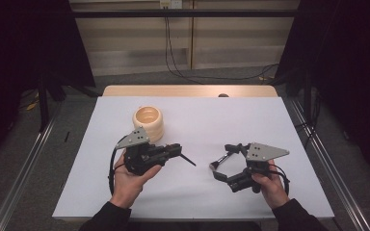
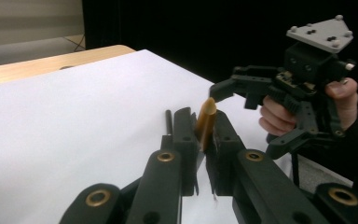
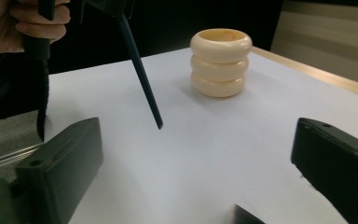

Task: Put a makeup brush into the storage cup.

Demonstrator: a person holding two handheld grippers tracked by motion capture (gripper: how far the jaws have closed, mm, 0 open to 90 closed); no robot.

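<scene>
The dark pen (image 3: 140, 70) is clamped by the left gripper (image 1: 176, 150), aimed toward the ringed holder (image 1: 148, 122); the right gripper (image 1: 220, 165) is held wide, empty.

A cream three-ringed holder (image 1: 148, 123) stands upright on the white sheet (image 1: 270, 125) just beyond the fingers (image 1: 171, 150) of the left gripper (image 1: 178, 150), well apart from the right gripper (image 1: 220, 162), with a wooden table edge (image 1: 188, 90) and floor cables (image 1: 221, 77) farther past them

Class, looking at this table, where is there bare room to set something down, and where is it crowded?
Bare white tabletop lies right of the cream ribbed ring-stack holder, and along the far edge. Crowded: the near middle, where the left gripper clamps a dark thin pen facing the open right gripper.
</scene>
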